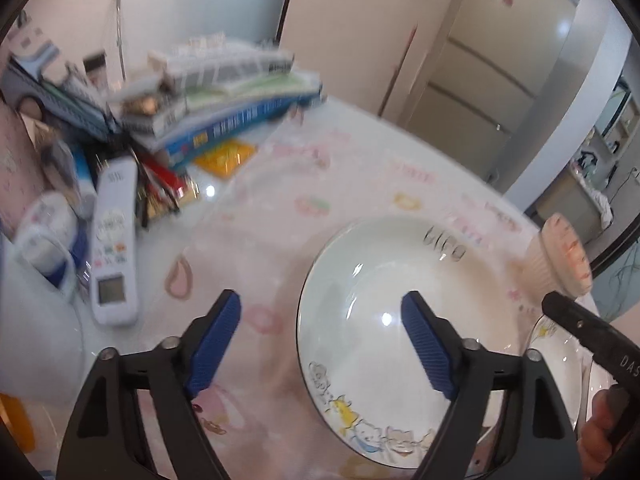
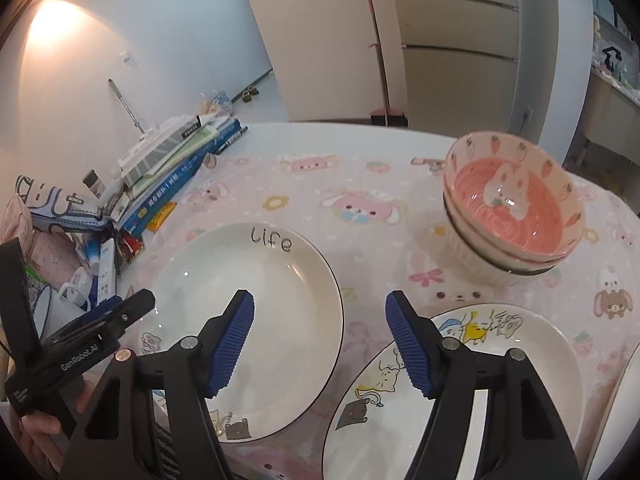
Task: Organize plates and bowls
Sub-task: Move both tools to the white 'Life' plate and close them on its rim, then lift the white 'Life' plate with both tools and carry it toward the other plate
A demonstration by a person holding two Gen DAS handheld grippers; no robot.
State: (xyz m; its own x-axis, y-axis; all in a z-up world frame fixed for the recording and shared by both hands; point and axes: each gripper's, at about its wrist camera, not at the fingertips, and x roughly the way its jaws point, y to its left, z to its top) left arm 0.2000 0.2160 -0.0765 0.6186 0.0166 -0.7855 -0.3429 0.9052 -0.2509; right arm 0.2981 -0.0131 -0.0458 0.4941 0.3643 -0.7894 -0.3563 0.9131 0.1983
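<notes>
A white plate (image 1: 380, 272) (image 2: 256, 280) with "life" written on it lies on the pink tablecloth. My left gripper (image 1: 320, 300) (image 2: 132, 308) hovers open astride its left rim, one finger over the cloth and one over the plate's hollow. A second white plate (image 2: 472, 380) (image 1: 560, 344) with cartoon cats lies to its right. My right gripper (image 2: 320, 298) is open above the gap between the two plates and holds nothing; one of its fingers (image 1: 576, 324) shows at the edge of the left wrist view. Stacked pink rabbit bowls (image 2: 516, 208) (image 1: 560, 256) stand behind the second plate.
A pile of books (image 2: 180, 160) (image 1: 224, 100), a white remote control (image 1: 114, 240), packets and a white mug (image 2: 60, 304) crowd the table's left side. Another plate's rim (image 2: 632, 380) shows at far right. A hand (image 2: 44, 432) grips the left tool.
</notes>
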